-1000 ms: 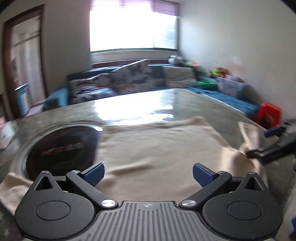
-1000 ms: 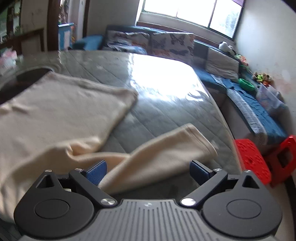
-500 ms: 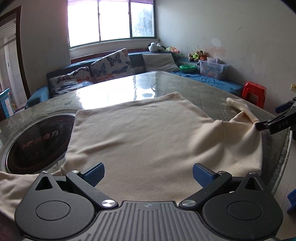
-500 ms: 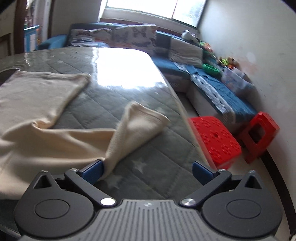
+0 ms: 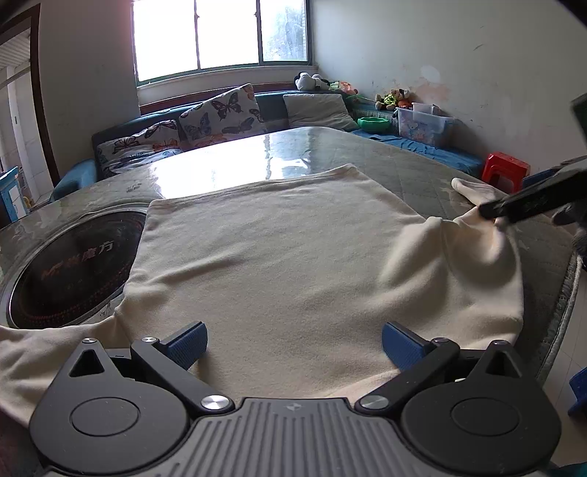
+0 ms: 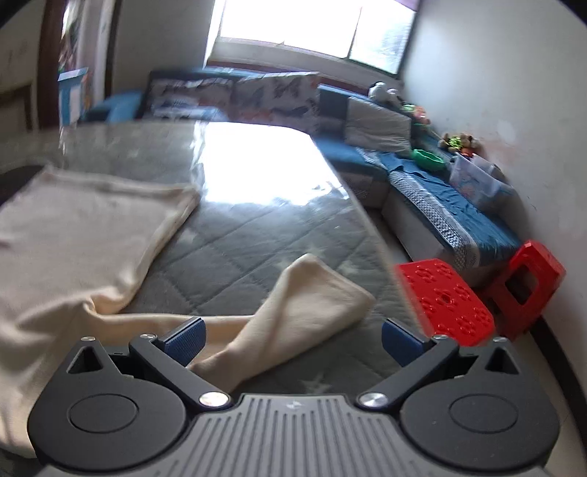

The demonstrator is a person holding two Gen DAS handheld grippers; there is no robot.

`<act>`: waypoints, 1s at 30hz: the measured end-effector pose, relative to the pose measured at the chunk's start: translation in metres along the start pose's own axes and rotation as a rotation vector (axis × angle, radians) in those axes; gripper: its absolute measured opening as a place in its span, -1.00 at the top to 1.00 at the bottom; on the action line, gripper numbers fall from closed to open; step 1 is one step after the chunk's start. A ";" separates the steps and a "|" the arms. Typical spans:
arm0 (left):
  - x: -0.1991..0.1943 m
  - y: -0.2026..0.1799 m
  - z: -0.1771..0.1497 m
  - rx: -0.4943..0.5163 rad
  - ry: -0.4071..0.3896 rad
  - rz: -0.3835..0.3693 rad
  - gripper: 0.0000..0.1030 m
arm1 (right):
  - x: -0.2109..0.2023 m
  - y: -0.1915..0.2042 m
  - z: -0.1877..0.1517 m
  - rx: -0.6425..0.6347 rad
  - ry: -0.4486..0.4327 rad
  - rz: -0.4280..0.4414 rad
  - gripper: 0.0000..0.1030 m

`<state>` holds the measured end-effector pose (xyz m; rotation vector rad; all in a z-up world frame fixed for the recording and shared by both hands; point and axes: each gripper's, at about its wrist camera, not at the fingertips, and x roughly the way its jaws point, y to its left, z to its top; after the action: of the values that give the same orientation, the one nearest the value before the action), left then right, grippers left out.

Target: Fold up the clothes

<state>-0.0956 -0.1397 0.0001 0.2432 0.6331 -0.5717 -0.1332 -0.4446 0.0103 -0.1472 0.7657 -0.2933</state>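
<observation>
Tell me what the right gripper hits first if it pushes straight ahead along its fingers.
Most likely the cream sleeve: it lies on the table between the open fingers of the right gripper, directly ahead. Depth is hard to judge through the fisheye.

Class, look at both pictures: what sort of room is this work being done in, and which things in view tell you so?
Most likely a home living room. A sofa with butterfly cushions runs under the window, soft toys sit by the wall, and a cream garment lies on the table.
</observation>
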 end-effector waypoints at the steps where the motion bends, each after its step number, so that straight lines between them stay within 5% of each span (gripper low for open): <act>1: 0.000 0.000 0.000 -0.001 0.001 0.000 -1.00 | 0.005 0.004 -0.001 -0.023 0.008 -0.014 -1.00; 18: 0.002 0.003 0.000 -0.011 0.008 -0.012 -1.00 | -0.006 -0.052 -0.040 0.106 0.049 -0.258 -1.00; 22: 0.003 0.002 0.000 -0.012 0.010 -0.009 -1.00 | -0.014 -0.054 -0.036 0.140 0.005 -0.196 -1.00; 30: 0.003 0.004 0.000 -0.013 0.016 -0.007 -1.00 | 0.009 -0.054 -0.032 0.227 0.025 0.077 -0.88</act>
<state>-0.0918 -0.1377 -0.0017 0.2339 0.6532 -0.5727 -0.1610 -0.4994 -0.0059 0.1003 0.7549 -0.3078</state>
